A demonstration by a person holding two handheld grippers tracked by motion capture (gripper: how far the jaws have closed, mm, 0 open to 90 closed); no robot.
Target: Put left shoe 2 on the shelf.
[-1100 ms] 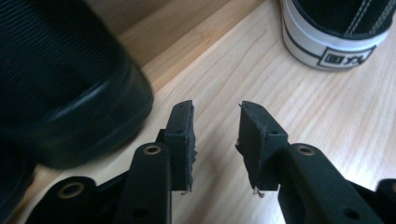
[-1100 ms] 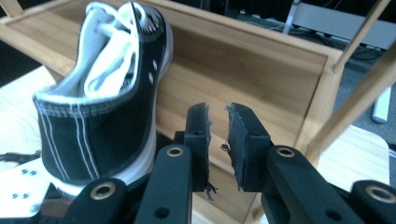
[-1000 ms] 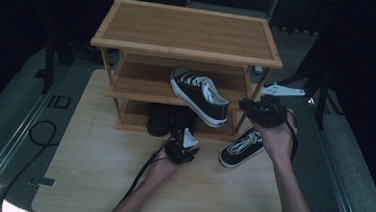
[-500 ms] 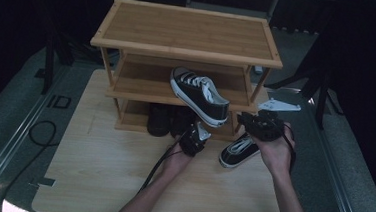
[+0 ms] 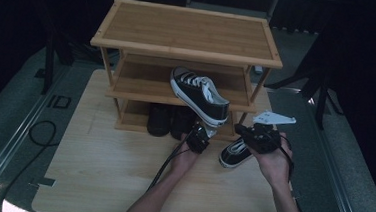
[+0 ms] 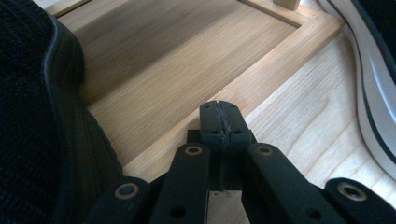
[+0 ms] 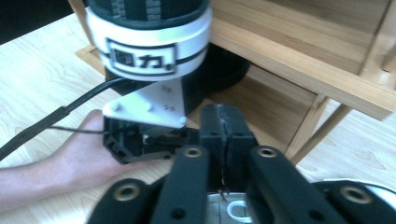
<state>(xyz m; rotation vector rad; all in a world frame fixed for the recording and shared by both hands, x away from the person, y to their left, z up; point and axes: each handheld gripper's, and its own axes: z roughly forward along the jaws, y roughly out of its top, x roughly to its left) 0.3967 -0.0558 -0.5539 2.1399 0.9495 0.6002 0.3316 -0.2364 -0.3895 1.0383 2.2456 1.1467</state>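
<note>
A black-and-white sneaker (image 5: 199,93) lies on the middle shelf of the wooden shoe rack (image 5: 187,53), its heel (image 7: 145,35) overhanging the front edge. Its mate (image 5: 233,153) lies on the table board just under my right gripper (image 5: 245,133). My left gripper (image 5: 202,133) is low at the rack's bottom shelf (image 6: 159,70), under the overhanging heel. Both grippers have just closed; the left gripper (image 6: 220,117) and the right gripper (image 7: 227,122) are shut with nothing between the jaws. The right gripper view looks across at the left gripper's body (image 7: 140,140) and the hand holding it.
Two dark shoes (image 5: 169,119) stand on the bottom shelf; one (image 6: 32,121) is close on the left gripper's left. The rack stands at the back of a light wooden board (image 5: 101,170). A rack post (image 7: 310,126) is near the right gripper. Cables trail toward the person.
My left gripper moved right and toward the rack, ending under the overhanging sneaker. My right gripper sank toward the sneaker on the board. The shoes stayed put.
</note>
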